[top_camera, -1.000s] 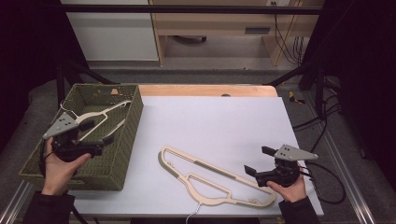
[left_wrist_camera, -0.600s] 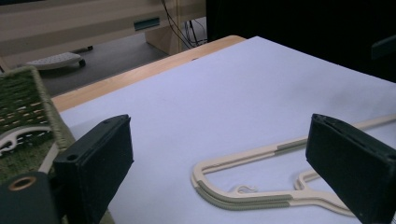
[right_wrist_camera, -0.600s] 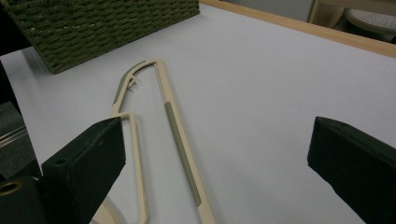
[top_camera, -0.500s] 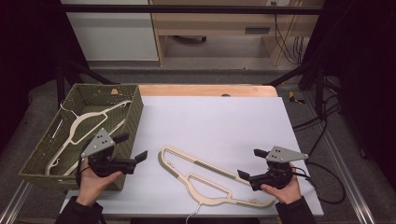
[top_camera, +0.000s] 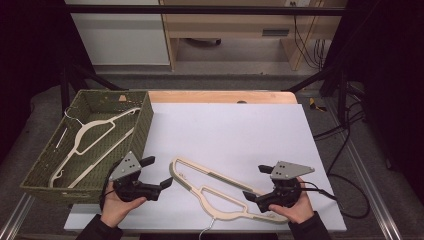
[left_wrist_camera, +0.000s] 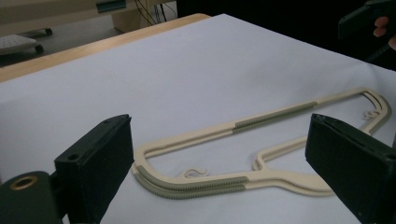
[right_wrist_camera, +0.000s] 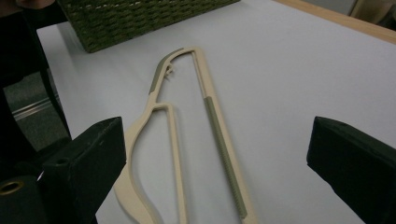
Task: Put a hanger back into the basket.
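a cream hanger (top_camera: pixel 220 192) lies flat on the white table (top_camera: pixel 240 130) in the lower middle of the high view, running from left of centre down toward the lower right, its wire hook at the bottom edge. the left gripper (top_camera: pixel 156 176) sits just left of the hanger's upper end, lower left of the frame, its jaws released and wide apart, holding nothing. in the left gripper view the hanger (left_wrist_camera: pixel 261 149) lies on the table between and beyond the two spread black jaws. the right gripper (top_camera: pixel 256 182) is at the lower right, jaws also spread, close over the hanger's lower end. a green woven basket (top_camera: pixel 142 117) at the left holds a second hanger (top_camera: pixel 92 140).
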`<state>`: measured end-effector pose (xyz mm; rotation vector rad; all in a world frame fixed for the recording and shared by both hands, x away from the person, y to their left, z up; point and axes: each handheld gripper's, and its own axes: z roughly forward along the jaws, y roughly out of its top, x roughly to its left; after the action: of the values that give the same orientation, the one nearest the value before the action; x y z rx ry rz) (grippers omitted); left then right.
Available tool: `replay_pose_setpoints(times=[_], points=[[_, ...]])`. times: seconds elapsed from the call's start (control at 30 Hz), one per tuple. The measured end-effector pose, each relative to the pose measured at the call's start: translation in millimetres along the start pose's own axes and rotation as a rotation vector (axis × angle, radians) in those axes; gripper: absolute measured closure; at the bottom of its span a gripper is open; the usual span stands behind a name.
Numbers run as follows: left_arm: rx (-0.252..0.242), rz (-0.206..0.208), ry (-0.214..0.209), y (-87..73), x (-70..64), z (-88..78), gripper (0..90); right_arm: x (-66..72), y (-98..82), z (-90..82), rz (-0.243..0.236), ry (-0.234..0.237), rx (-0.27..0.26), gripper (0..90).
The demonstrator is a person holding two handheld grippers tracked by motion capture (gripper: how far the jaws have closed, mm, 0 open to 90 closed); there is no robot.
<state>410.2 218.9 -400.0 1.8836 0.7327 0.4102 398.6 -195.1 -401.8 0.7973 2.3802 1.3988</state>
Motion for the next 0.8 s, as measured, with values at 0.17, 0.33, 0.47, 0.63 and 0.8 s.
replay_pose_setpoints(times=[0.17, 0.33, 0.47, 0.63, 0.8], points=[[0.035, 0.000, -0.010, -9.1, -3.4, 10.0, 7.7, 7.7, -1.2, 9.5, -0.014, 0.048, 0.034, 6.2], [0.064, 0.013, -0.017, -15.6, -6.4, 17.8, 7.3, 18.6, -2.0, 19.2, -0.058, 0.082, 0.085, 9.4], [0.071, 0.015, -0.024, -17.9, -6.1, 20.1, 7.2, 24.9, -3.5, 29.4, -0.056, 0.137, 0.114, 13.9], [0.064, 0.020, -0.025, -18.4, -7.4, 19.5, 7.2, 32.1, -8.6, 42.3, -0.066, 0.174, 0.156, 18.5], [0.070, 0.023, -0.028, -19.7, -8.4, 21.4, 7.1, 39.6, -15.2, 53.9, -0.109, 0.218, 0.192, 27.8]])
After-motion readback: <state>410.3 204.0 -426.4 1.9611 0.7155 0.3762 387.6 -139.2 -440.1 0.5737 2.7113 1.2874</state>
